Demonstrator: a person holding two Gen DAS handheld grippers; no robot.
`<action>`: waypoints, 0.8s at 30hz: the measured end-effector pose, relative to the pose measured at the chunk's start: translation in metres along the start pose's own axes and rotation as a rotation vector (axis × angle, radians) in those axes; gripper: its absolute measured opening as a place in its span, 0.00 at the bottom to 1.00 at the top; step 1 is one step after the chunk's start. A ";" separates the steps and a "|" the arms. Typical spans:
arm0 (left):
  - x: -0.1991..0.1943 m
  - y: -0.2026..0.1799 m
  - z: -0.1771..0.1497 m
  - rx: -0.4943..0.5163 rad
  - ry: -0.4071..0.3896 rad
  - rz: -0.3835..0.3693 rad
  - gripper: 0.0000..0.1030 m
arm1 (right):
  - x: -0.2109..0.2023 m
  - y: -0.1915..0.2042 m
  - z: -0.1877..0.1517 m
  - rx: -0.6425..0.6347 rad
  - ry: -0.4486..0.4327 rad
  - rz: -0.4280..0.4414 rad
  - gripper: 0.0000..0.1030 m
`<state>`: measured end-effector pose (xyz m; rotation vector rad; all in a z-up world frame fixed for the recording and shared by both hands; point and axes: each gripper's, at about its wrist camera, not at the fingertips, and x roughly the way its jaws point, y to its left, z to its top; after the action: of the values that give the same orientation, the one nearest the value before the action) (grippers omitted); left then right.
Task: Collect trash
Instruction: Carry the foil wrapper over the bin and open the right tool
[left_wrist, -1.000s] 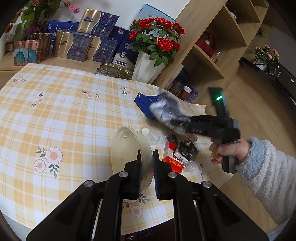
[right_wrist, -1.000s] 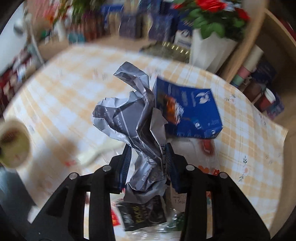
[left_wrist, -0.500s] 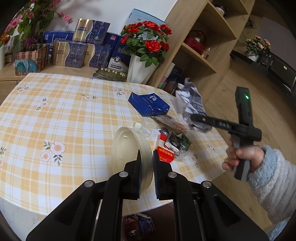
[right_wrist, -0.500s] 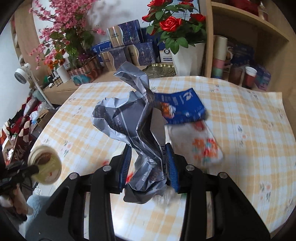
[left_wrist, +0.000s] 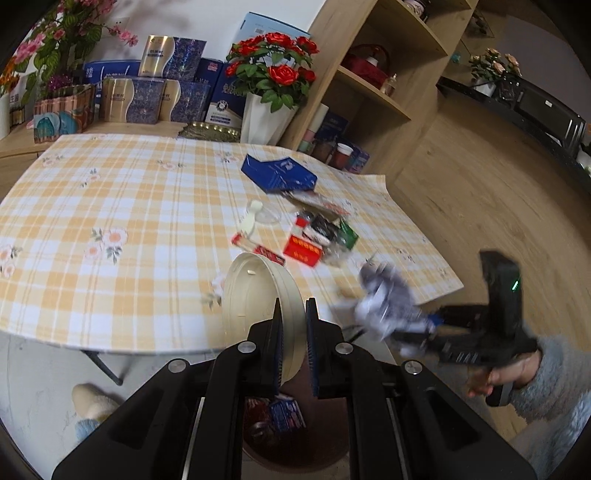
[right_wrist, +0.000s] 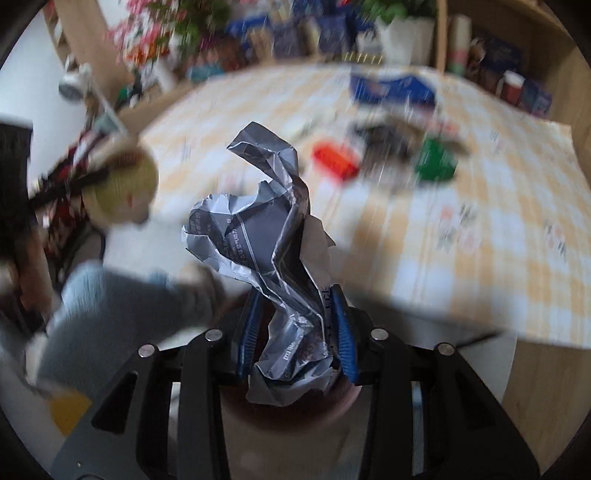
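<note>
The left claw (left_wrist: 293, 341) is clamping a cream lid (left_wrist: 258, 295) above a bin (left_wrist: 295, 443) holding wrappers. The right claw (right_wrist: 297, 328) is gripping a crumpled silver wrapper (right_wrist: 266, 236) off the desk (left_wrist: 110, 192) edge.

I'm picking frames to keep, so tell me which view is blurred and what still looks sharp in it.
Right wrist view: the table and shelves smear with motion, while the crumpled grey wrapper in the right gripper is crisp. Left wrist view: mostly sharp; only that wrapper and the right gripper blur.
</note>
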<state>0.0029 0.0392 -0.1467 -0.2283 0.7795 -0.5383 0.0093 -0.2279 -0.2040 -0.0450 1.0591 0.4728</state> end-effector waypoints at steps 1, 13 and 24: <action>0.000 -0.001 -0.004 -0.001 0.005 -0.001 0.11 | 0.007 0.004 -0.008 -0.012 0.031 0.005 0.38; 0.004 0.008 -0.025 -0.039 0.041 -0.006 0.11 | 0.128 0.023 -0.041 -0.003 0.374 -0.118 0.40; 0.012 0.024 -0.036 -0.066 0.074 -0.002 0.11 | 0.184 0.010 -0.055 0.190 0.475 -0.149 0.50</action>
<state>-0.0069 0.0529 -0.1881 -0.2713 0.8699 -0.5258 0.0329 -0.1687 -0.3851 -0.0695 1.5511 0.2263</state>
